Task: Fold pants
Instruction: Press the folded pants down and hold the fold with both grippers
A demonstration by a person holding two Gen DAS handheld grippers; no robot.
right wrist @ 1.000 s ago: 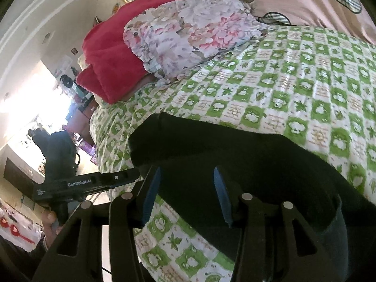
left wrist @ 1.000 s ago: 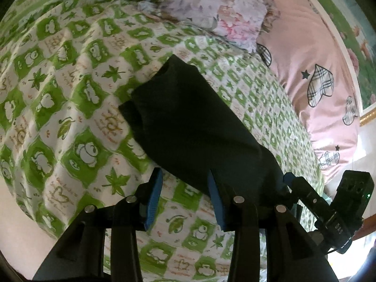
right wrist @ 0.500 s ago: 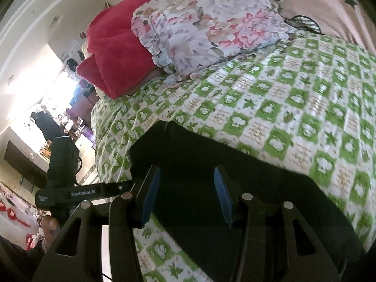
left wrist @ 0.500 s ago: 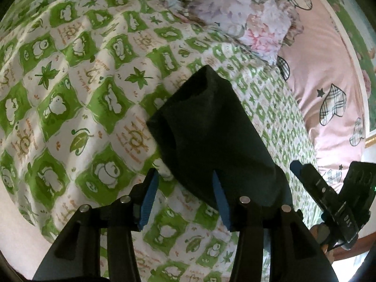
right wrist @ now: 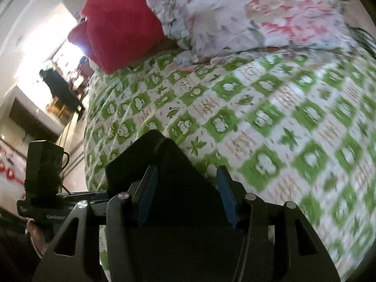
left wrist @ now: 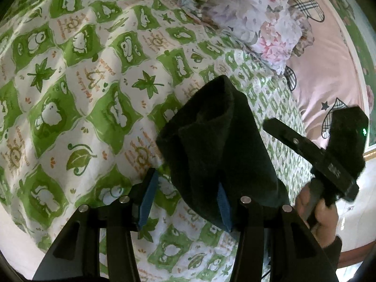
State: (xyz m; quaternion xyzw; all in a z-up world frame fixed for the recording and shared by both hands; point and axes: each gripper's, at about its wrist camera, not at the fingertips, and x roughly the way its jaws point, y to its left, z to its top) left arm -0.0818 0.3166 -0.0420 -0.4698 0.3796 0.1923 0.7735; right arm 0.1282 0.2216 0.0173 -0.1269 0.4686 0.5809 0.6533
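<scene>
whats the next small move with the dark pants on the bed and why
Probably bring both grippers down onto the folded dark pants and press the bundle flat. The left gripper and right gripper both stand open with nothing pinched, the left jaws having just opened. The fold's far end looks puffed up off the green-and-white patterned bedsheet, so it likely needs smoothing.

Green-and-white patterned bedsheet [left wrist: 98,89], floral pillow [left wrist: 253,16] beside a pink heart-print quilt [left wrist: 329,75], red blanket [right wrist: 117,21] behind

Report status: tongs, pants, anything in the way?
Left tongs open, just widened, nothing gripped. Right tongs open over the pants. Pants folded small on the bedspread. Pillow well clear.
</scene>
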